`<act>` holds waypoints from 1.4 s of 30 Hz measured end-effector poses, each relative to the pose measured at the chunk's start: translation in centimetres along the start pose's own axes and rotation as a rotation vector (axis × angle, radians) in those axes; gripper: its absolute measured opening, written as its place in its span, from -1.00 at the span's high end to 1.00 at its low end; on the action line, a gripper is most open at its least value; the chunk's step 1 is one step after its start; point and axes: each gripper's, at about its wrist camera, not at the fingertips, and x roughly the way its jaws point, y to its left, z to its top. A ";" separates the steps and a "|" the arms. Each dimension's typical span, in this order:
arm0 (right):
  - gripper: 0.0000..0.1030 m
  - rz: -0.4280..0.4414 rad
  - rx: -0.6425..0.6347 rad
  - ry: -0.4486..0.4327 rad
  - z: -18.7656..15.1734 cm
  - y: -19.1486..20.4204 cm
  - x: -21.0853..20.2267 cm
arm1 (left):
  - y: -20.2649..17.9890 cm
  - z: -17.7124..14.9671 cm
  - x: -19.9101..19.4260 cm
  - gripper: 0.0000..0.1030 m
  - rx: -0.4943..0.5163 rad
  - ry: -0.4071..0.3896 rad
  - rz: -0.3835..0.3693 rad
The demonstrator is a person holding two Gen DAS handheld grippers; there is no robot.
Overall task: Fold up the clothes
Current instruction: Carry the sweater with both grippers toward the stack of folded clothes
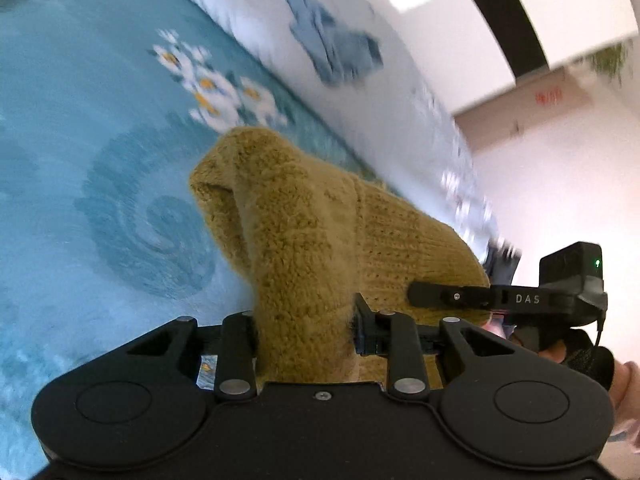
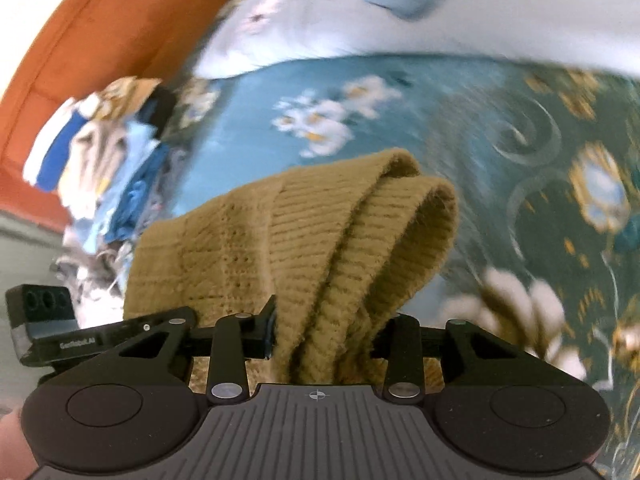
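Observation:
A mustard-yellow knit sweater [image 1: 320, 236] hangs bunched between both grippers above a teal flowered bedspread [image 1: 80, 120]. My left gripper [image 1: 306, 330] is shut on a thick fold of the sweater. My right gripper [image 2: 326, 334] is shut on another fold of the same sweater [image 2: 320, 240]. The right gripper's body [image 1: 520, 300] shows at the right of the left wrist view, and the left gripper's body [image 2: 44, 328] at the left of the right wrist view. Both sets of fingertips are buried in the knit.
A folded blue garment [image 1: 336, 48] lies on a white sheet [image 1: 400, 92] beyond the bedspread. A pile of mixed clothes [image 2: 108, 168] sits at the left of the right wrist view, against an orange headboard [image 2: 100, 32]. The background is motion-blurred.

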 end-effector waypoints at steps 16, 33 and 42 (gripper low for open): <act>0.35 0.075 -0.353 0.064 14.6 24.2 8.3 | 5.9 10.3 -18.5 0.44 -0.048 -0.308 0.099; 0.35 0.205 -0.760 0.114 29.3 52.7 20.2 | 14.8 20.5 -38.4 0.43 -0.125 -0.704 0.201; 0.35 0.189 -0.868 0.225 32.7 59.6 29.3 | 20.0 22.6 -40.3 0.43 -0.216 -0.778 0.268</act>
